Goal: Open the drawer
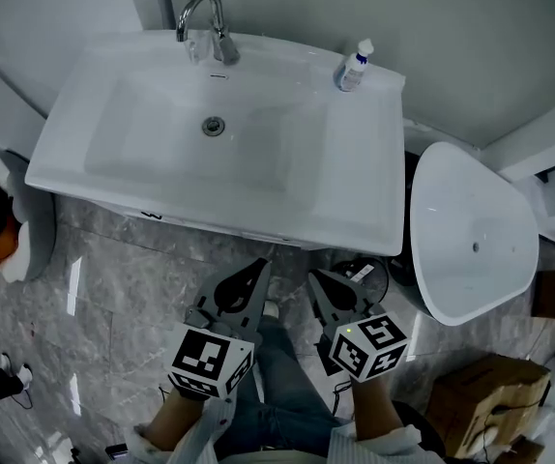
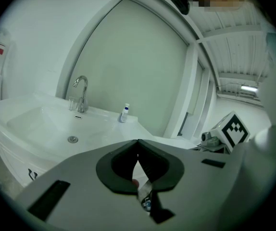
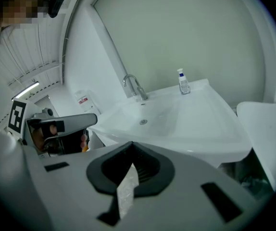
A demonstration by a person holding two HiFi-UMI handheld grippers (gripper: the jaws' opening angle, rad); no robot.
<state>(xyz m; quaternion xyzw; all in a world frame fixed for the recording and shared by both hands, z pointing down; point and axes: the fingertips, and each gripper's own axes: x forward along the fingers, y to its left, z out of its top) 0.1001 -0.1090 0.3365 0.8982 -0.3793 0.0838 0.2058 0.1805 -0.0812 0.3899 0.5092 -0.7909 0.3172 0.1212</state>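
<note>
Hung left gripper [image 1: 258, 264] and right gripper [image 1: 314, 276] side by side just before the sink [image 1: 355, 162], each with jaws closed together and empty; saw the drawer [image 2: 13, 160] only as a white front under the sink's rim, untouched

The grey right gripper [image 3: 131, 146] is holding its fingers [image 3: 186, 177] together, pointing toward a white ceramic washbasin [image 3: 176, 124] that is carrying a curved chrome tap [image 3: 134, 85] and a small white bottle [image 3: 182, 82].

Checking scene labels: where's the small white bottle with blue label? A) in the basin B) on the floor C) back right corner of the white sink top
C: the small white bottle stands at the back right corner of the white sink top, right of the chrome tap.
</note>
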